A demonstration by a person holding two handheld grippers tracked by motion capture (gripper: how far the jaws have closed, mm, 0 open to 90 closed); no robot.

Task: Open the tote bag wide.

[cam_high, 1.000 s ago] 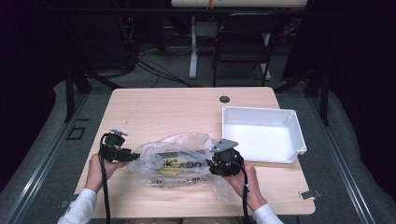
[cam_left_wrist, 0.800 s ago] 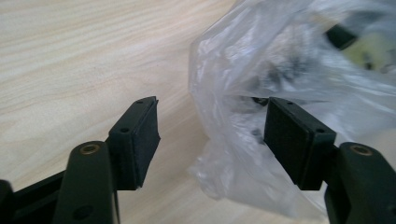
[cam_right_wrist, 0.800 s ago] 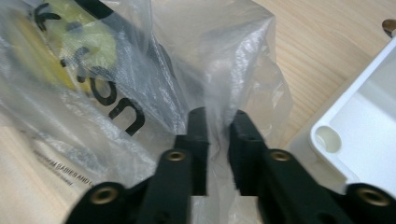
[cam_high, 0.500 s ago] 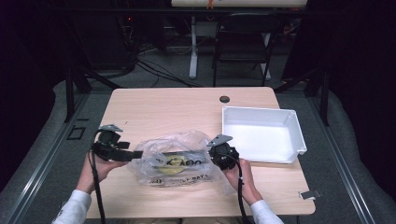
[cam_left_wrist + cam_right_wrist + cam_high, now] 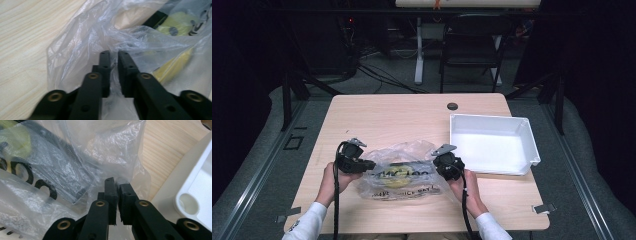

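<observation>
— High view first: we have the crumpled clear plastic bag with black lettering lying on the pale wooden table, near its front edge, between our two hands. Our left claw is clenched on the bag's left edge and our right claw on its right edge, just beside the white rectangular plastic tray.

— Left gripper view agrees: the jaws have just been closing and now pinch a thin fold of film. Right gripper view shows the same, with only a sliver of plastic caught at the tips.

— That is our worry. We judge that such shallow bites could slip if we pull apart hard, or the thin film could stretch and tear.

— And the yellow item with black parts inside may slide and tumble out if we lift one side higher.

— Compared with a second ago, what differs?

— Our left claw stood clear of the bag's left edge half a second ago; now it is at the bag. Our right claw sits lower against the film, and the bag looks flatter and more spread out.
</observation>
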